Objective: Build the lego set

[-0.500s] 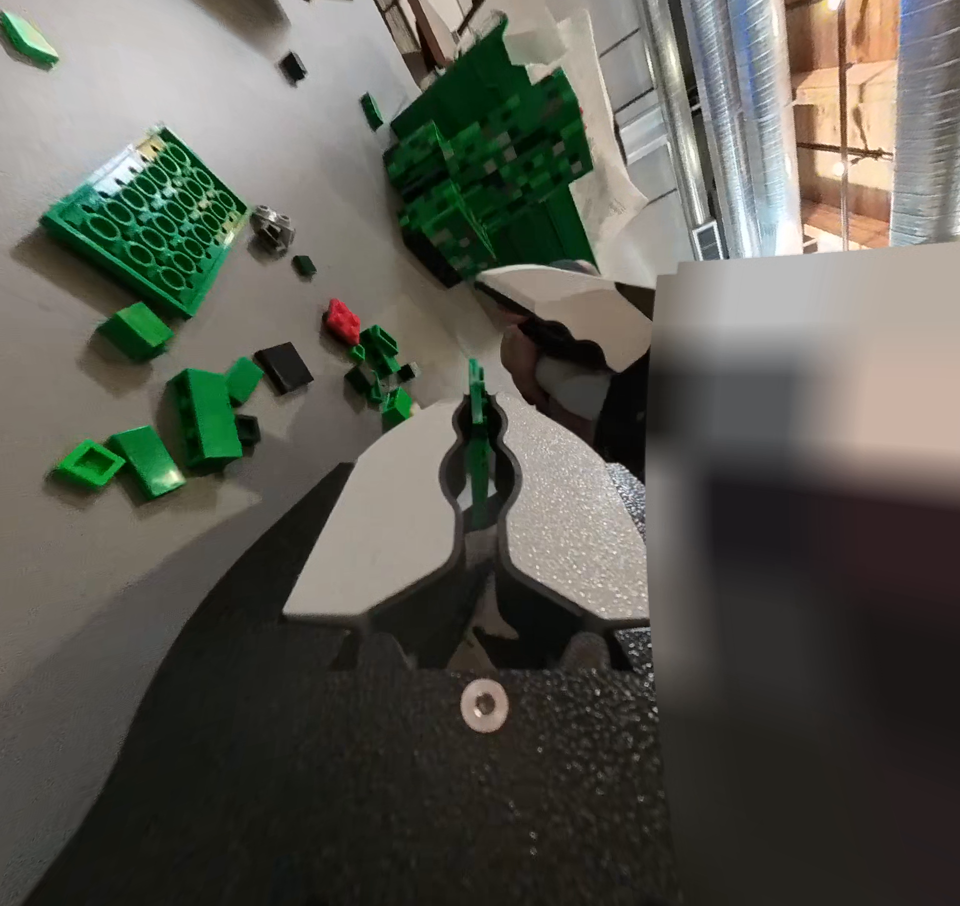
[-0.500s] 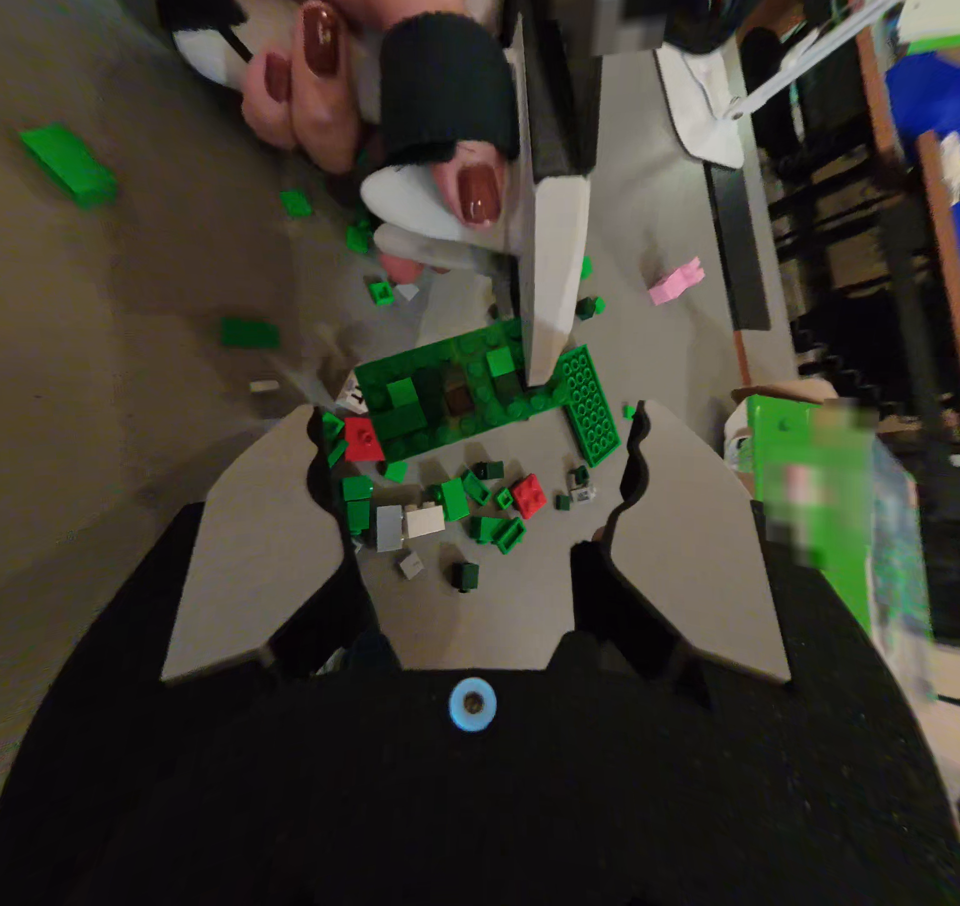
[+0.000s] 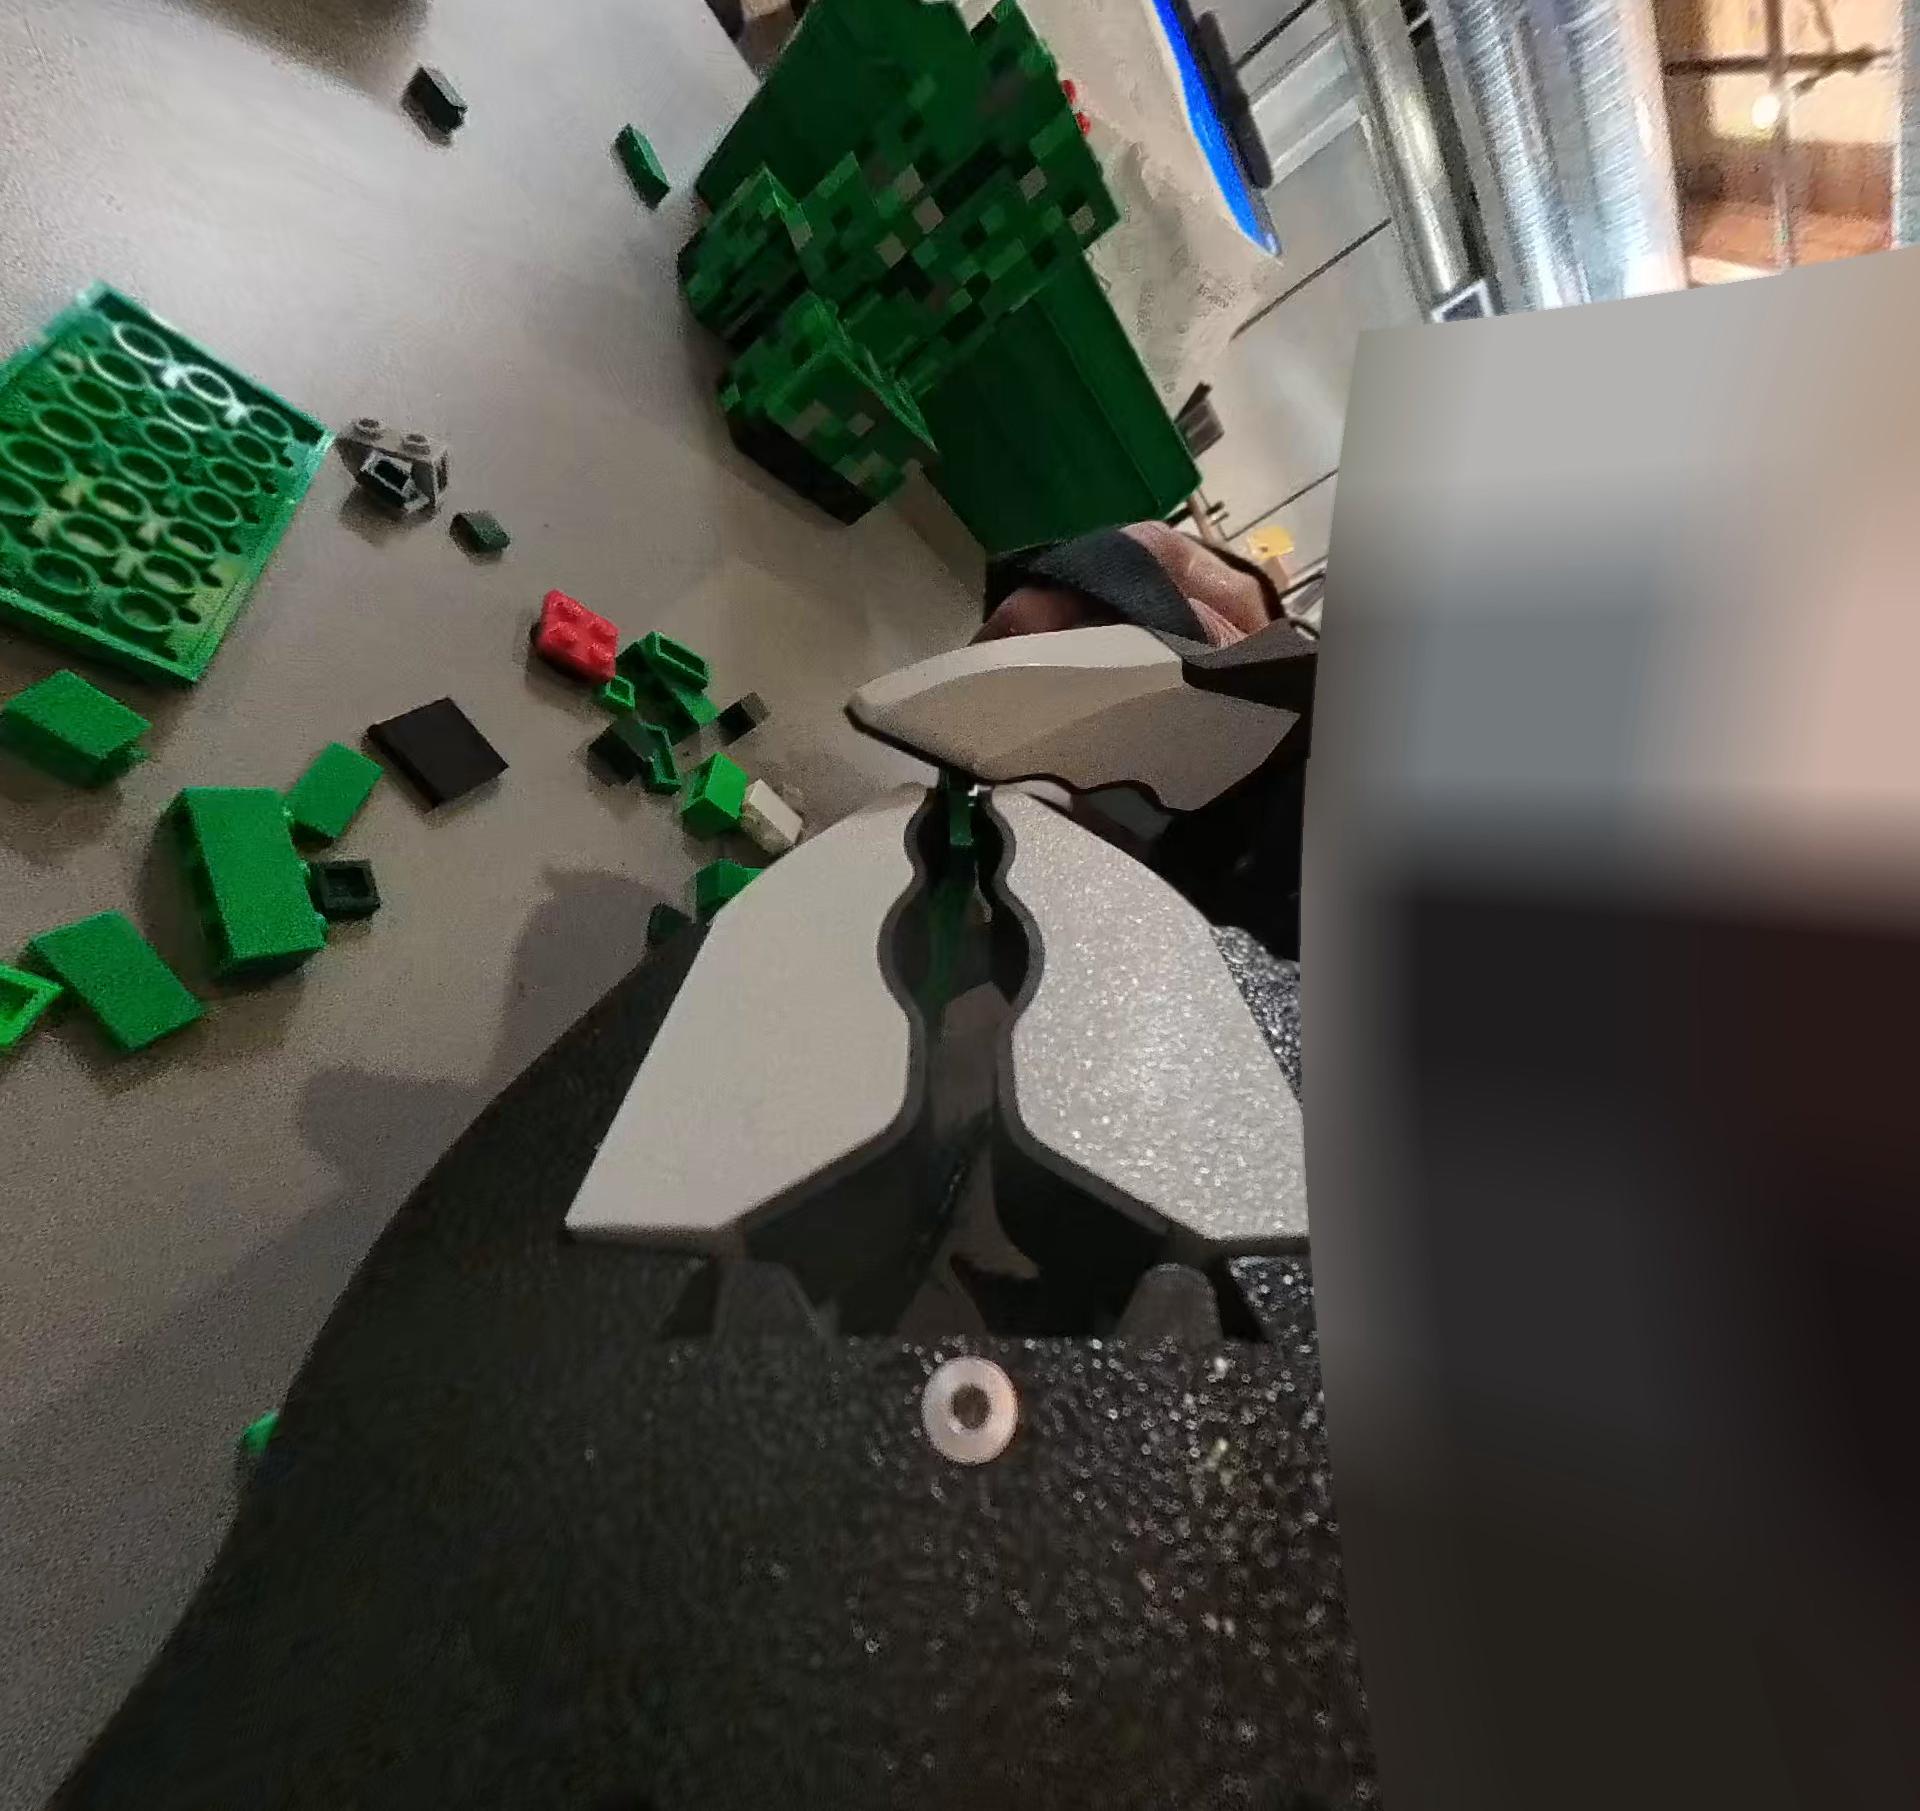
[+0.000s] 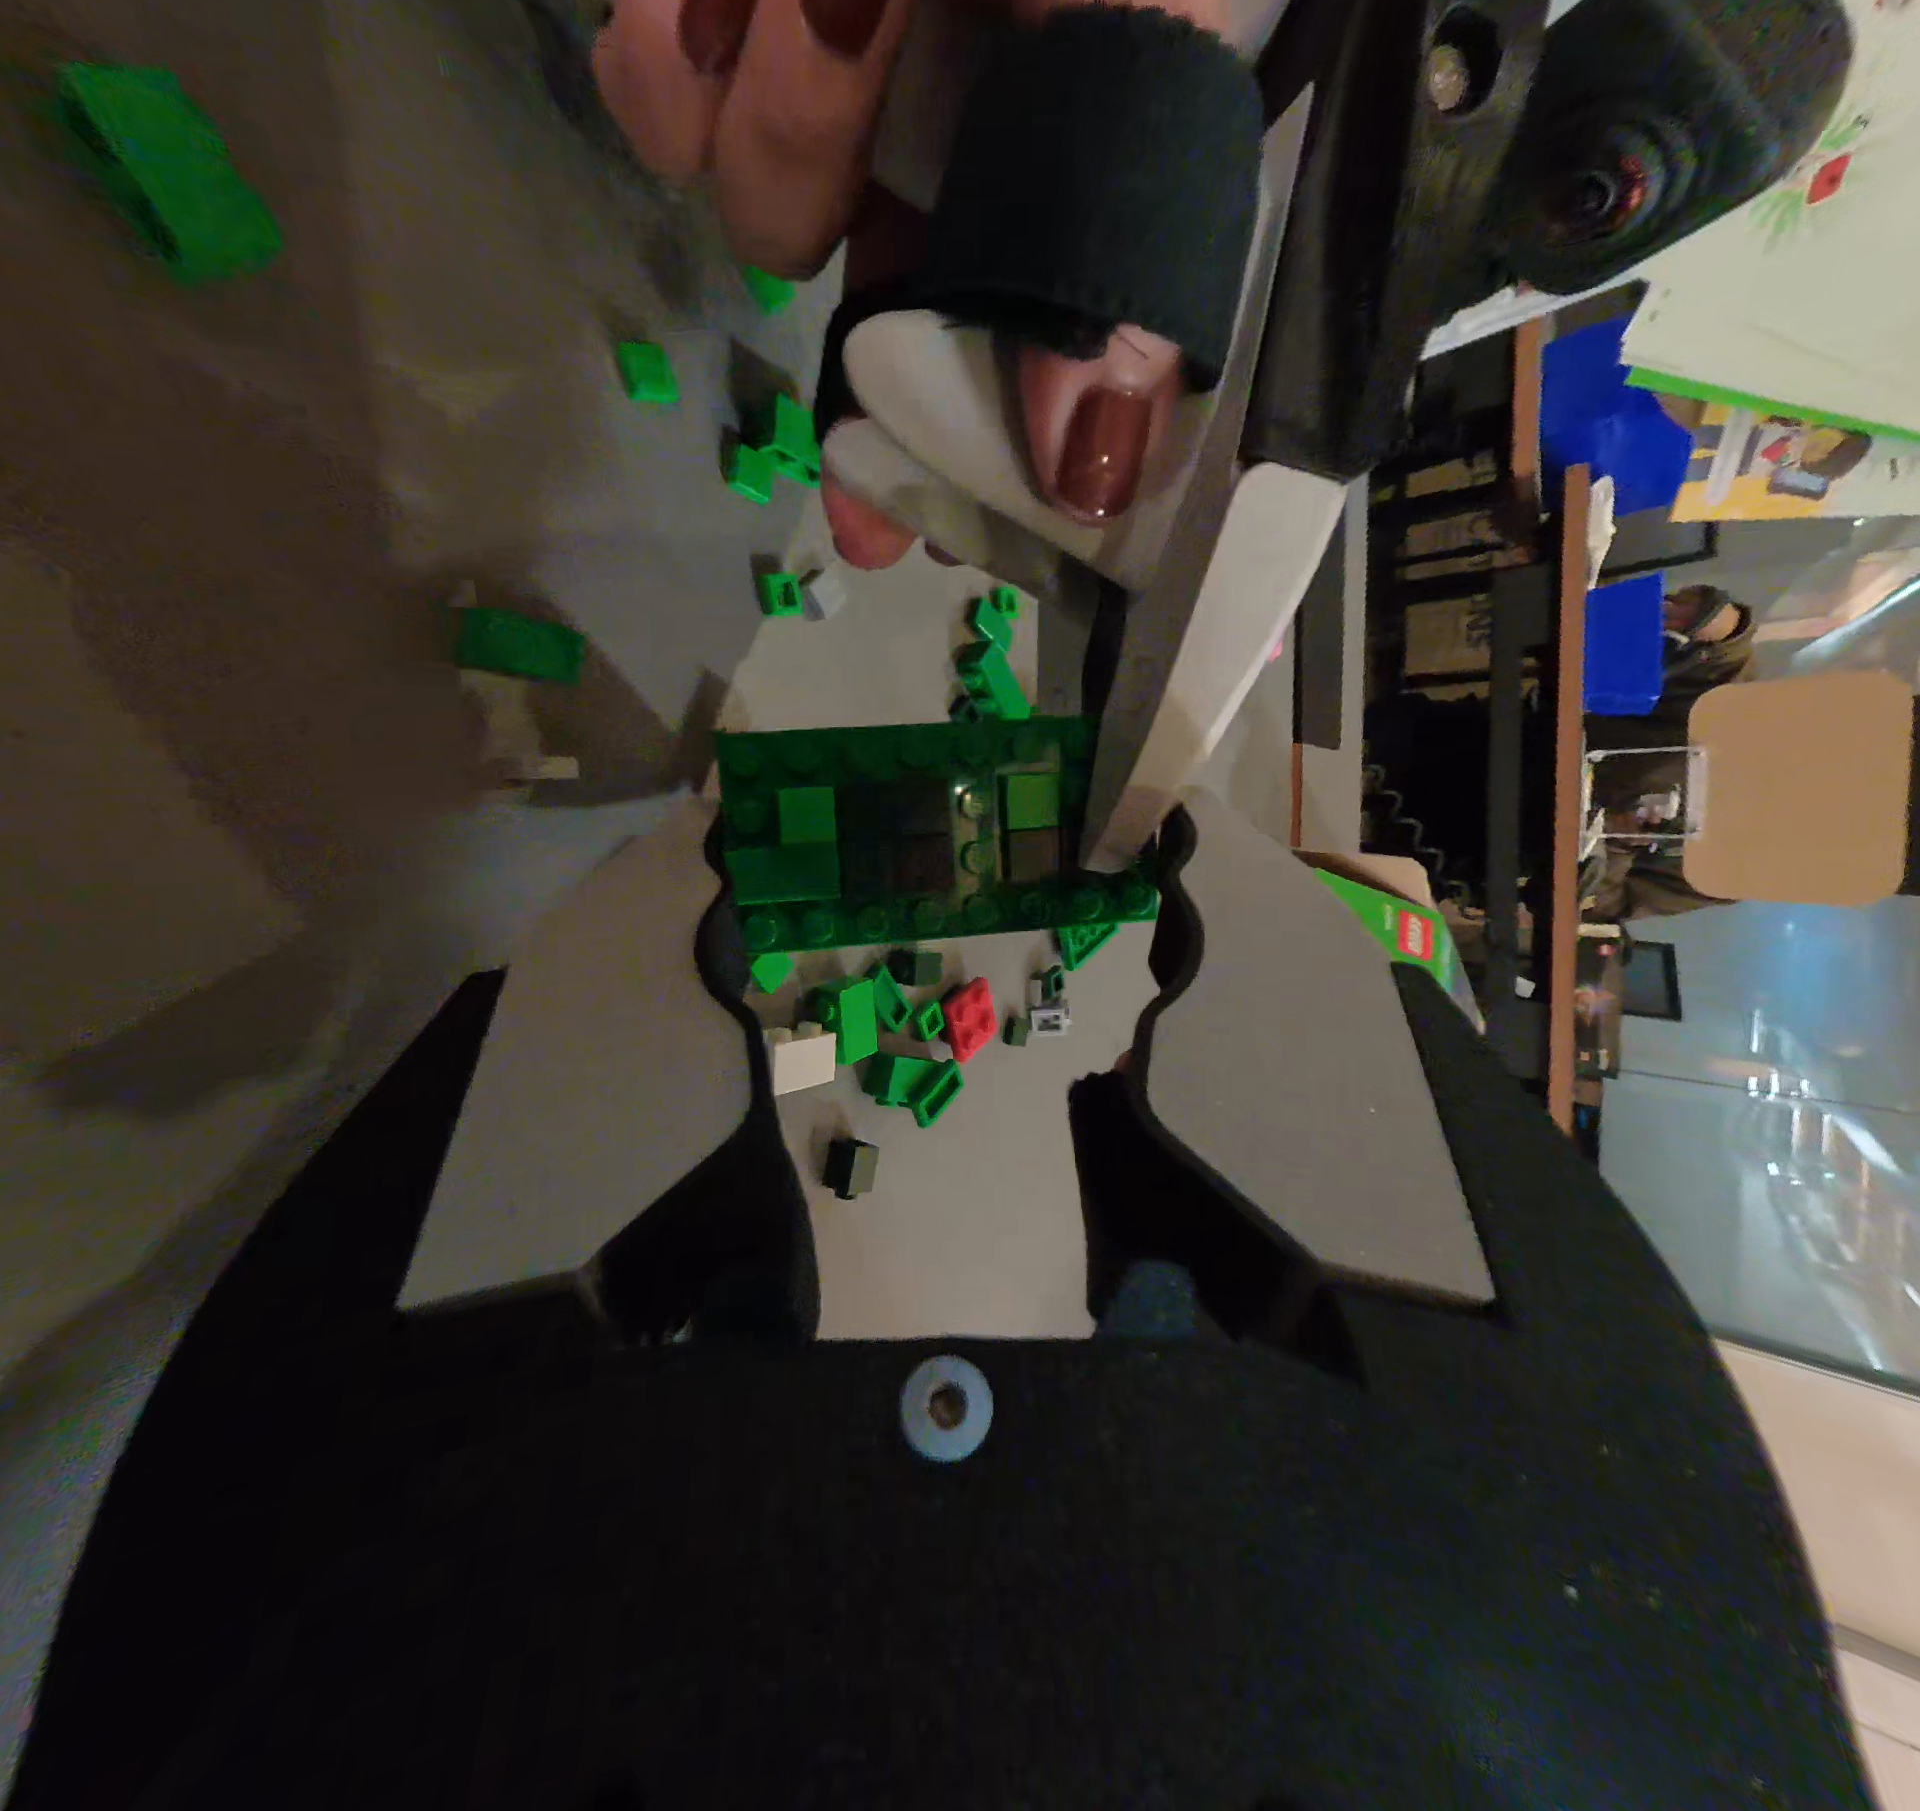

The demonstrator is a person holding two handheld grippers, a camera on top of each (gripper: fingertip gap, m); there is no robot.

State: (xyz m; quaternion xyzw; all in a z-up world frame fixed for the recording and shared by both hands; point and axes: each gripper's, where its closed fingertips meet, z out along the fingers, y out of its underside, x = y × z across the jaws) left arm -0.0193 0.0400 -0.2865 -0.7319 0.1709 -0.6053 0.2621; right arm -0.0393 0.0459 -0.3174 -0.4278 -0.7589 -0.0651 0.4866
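Note:
A green plate build [image 4: 894, 764] with light and dark green tiles on top is held above the grey table. My right gripper [image 4: 940, 857] has its two fingertips against the build's short ends and is shut on it. My left gripper [image 3: 951, 805] is shut on the same build [image 3: 956, 868], seen edge-on between its fingers. Its white finger [image 4: 1195, 681] presses on the build's right end in the right wrist view. One right gripper finger [image 3: 1039, 712] lies across the build's far tip in the left wrist view; the other is hidden.
Loose bricks lie under the build: a red brick [image 4: 971, 1018], a white brick [image 4: 802, 1063], small green ones. To the left are a large upturned green plate [image 3: 135, 483], a black tile [image 3: 436, 751], green bricks [image 3: 249, 878]. A green box [image 3: 935, 255] stands behind. A hand [image 4: 810, 78] holds the left gripper. Only a small space, under 4 cm, lies between the two pairs of fingers. Between my right fingertips and the white brick [image 4: 802, 1063] there is roughly 5 cm. It turns up in the left wrist view [image 3: 774, 808] as well.
The right gripper has moved in on the green build and narrowed until its tips meet the build's ends. The left gripper has kept its hold and tilted slightly.

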